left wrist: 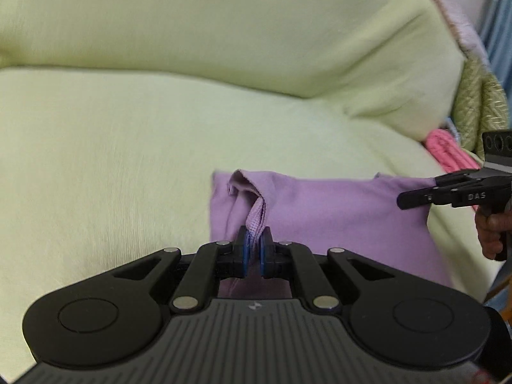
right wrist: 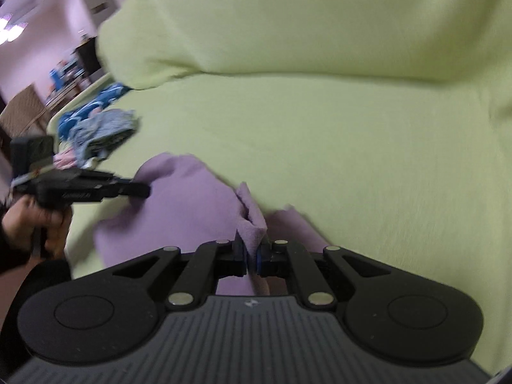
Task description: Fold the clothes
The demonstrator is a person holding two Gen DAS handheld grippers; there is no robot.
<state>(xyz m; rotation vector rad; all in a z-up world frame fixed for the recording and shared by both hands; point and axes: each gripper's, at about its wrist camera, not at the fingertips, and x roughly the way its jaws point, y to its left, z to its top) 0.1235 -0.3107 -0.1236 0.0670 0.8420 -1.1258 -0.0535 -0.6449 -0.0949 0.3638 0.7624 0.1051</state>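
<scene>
A light purple garment (left wrist: 320,211) lies spread on the pale green sofa seat (left wrist: 128,144). My left gripper (left wrist: 254,244) is shut on a raised fold at its near left edge. In the right wrist view, my right gripper (right wrist: 253,251) pinches another bunched fold of the same garment (right wrist: 185,198) between its blue pads. Each gripper shows in the other's view: the right gripper (left wrist: 404,200) over the garment's far right corner, the left gripper (right wrist: 144,190) over its left corner. A hand (right wrist: 35,220) holds the left one.
The green backrest cushion (right wrist: 320,22) rises behind the seat. A pink cloth (left wrist: 448,152) and a patterned green cushion (left wrist: 476,105) sit at the sofa's right end. A pile of blue and striped clothes (right wrist: 102,128) lies at its left end.
</scene>
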